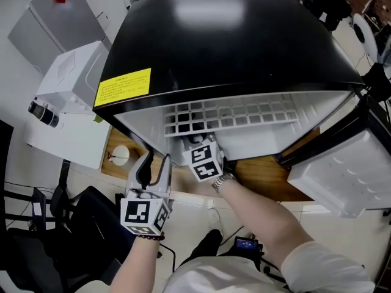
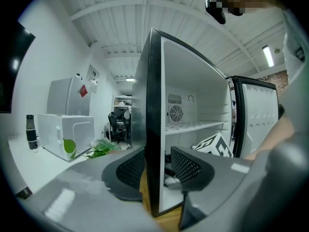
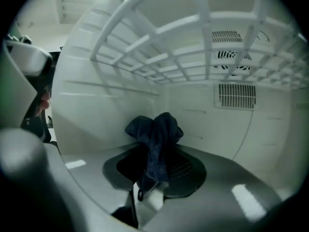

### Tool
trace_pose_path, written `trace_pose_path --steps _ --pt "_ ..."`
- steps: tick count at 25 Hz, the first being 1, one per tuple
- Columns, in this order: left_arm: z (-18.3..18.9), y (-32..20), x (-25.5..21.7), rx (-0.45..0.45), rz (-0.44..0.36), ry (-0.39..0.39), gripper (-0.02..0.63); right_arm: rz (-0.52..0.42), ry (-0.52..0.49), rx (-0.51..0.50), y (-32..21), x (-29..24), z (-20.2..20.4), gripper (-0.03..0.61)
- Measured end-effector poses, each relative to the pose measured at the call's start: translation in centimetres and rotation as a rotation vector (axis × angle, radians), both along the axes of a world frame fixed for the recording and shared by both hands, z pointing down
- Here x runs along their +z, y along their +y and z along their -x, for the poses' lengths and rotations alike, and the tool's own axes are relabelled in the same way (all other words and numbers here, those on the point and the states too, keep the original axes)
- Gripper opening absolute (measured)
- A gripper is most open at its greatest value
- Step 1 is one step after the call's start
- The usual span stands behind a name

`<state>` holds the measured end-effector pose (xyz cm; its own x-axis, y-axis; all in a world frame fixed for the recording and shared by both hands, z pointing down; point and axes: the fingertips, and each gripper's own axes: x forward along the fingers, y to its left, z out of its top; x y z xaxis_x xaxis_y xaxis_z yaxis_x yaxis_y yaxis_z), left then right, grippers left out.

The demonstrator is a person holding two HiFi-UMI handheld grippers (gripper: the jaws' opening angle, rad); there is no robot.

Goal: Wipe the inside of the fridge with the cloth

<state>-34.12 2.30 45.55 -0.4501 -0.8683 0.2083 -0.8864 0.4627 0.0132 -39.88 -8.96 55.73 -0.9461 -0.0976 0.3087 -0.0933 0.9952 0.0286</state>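
A black mini fridge (image 1: pixel 232 41) stands open, its inside white with a wire shelf (image 1: pixel 232 115). My right gripper (image 3: pixel 157 170) reaches into the lower compartment under that shelf (image 3: pixel 203 37) and is shut on a dark blue cloth (image 3: pixel 157 134), which bunches up above the pads, short of the back wall. In the head view only its marker cube (image 1: pixel 204 162) shows at the fridge mouth. My left gripper (image 1: pixel 153 166) straddles the front edge of the fridge's left side wall (image 2: pixel 153 129), one jaw outside and one inside, closed on it.
The fridge door (image 1: pixel 342 176) hangs open at the right. The fridge sits on a wooden top (image 1: pixel 263 176). A white box (image 1: pixel 73 84), a dark bottle (image 1: pixel 43 113) and green leaves (image 2: pixel 96 149) lie to the left. Vents (image 3: pixel 234 57) mark the back wall.
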Motion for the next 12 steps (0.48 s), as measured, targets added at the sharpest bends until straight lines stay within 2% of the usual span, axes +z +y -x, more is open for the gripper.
trace_pose_path --steps 7,12 --pt "0.0 0.0 -0.1 0.015 -0.007 -0.003 0.166 -0.021 0.143 0.002 -0.3 3.7 1.4 0.100" --pt "0.0 0.0 -0.1 0.019 -0.009 -0.004 0.164 -0.037 0.202 0.056 -2.0 4.4 1.1 0.100"
